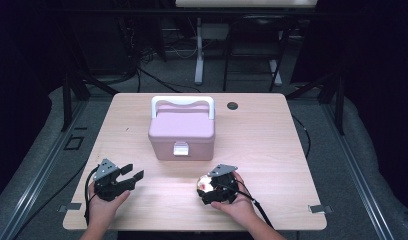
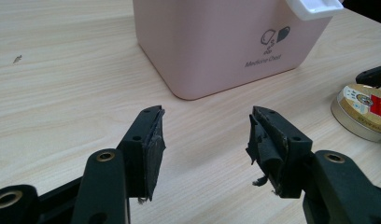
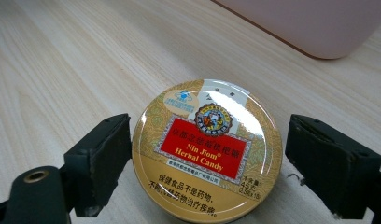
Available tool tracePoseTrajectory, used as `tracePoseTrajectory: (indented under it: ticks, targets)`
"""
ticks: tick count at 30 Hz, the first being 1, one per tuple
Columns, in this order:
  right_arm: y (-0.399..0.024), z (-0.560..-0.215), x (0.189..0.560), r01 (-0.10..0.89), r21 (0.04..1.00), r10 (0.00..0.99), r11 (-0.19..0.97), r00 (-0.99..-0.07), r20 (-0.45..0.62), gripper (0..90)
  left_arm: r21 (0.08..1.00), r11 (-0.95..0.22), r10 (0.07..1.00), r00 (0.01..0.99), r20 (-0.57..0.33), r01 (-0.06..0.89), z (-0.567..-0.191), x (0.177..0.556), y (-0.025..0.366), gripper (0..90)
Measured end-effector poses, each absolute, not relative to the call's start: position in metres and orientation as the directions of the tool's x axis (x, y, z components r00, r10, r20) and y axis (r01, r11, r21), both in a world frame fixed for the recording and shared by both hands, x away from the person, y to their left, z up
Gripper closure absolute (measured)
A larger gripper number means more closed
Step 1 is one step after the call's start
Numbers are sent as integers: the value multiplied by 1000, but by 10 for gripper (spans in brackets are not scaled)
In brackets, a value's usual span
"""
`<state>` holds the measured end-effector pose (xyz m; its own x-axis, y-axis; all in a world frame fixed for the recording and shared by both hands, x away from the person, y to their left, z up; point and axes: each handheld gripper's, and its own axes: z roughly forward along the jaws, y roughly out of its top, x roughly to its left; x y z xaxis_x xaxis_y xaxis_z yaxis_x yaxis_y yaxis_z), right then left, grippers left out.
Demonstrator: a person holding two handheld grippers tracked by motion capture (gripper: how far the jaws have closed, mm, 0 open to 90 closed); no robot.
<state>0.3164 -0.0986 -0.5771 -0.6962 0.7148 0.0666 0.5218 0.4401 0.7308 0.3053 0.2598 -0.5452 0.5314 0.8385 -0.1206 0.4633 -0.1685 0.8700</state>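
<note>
A round gold tin (image 3: 207,151) with a red "Nin Jiom Herbal Candy" label lies flat on the wooden table (image 1: 272,145), at the front right. My right gripper (image 3: 209,122) straddles it, jaws open: the left pad sits at the tin's rim and the right pad stands a sliver off it. My left gripper (image 1: 133,171) rests at the front left, open and empty, pointing toward a pink medicine chest (image 1: 182,132). In the left gripper view those jaws (image 2: 207,114) stand wide over bare wood, with the chest (image 2: 216,42) ahead and the tin (image 2: 361,109) at far right.
The chest has a white handle (image 1: 182,101) folded to the back and a white latch (image 1: 180,148) on its near face; its lid is down. A dark cable hole (image 1: 232,105) sits at the table's back right. Table legs and cables stand beyond the far edge.
</note>
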Motion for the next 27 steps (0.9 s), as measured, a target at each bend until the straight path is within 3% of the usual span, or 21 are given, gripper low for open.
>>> tracePoseTrajectory:
  ticks: [14,27]
  targets:
    - [-111,-574,318,527,724,723,445,-688,56,197,868,-168,842,526,-120,466,-544,305,262,449]
    - [-165,-570,321,574,726,800,379,-598,55,203,868,-166,844,522,-121,469,-544,305,262,449]
